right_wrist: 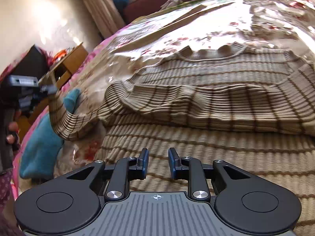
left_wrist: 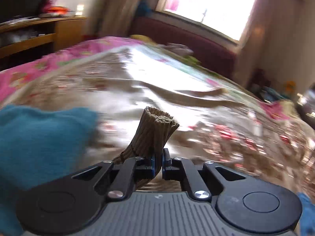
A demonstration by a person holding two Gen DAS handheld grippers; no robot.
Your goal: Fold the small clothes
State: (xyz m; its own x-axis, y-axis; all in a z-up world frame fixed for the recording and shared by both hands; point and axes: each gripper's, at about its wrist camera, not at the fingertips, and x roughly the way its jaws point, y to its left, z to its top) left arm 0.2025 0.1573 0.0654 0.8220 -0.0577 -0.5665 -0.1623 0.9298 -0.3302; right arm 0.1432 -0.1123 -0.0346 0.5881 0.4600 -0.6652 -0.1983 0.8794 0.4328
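Left gripper (left_wrist: pixel 157 164) jaws tight on sweater cuff (left_wrist: pixel 157 125).

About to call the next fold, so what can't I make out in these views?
- Bedspread, left wrist view: smeared by motion blur.
- Sweater body: absent from the left view; only the cuff in the left tongs shows.
- Sweater's right sleeve, right wrist view: cut off by the edge.
- Fabric under the right tongs: contact unclear.
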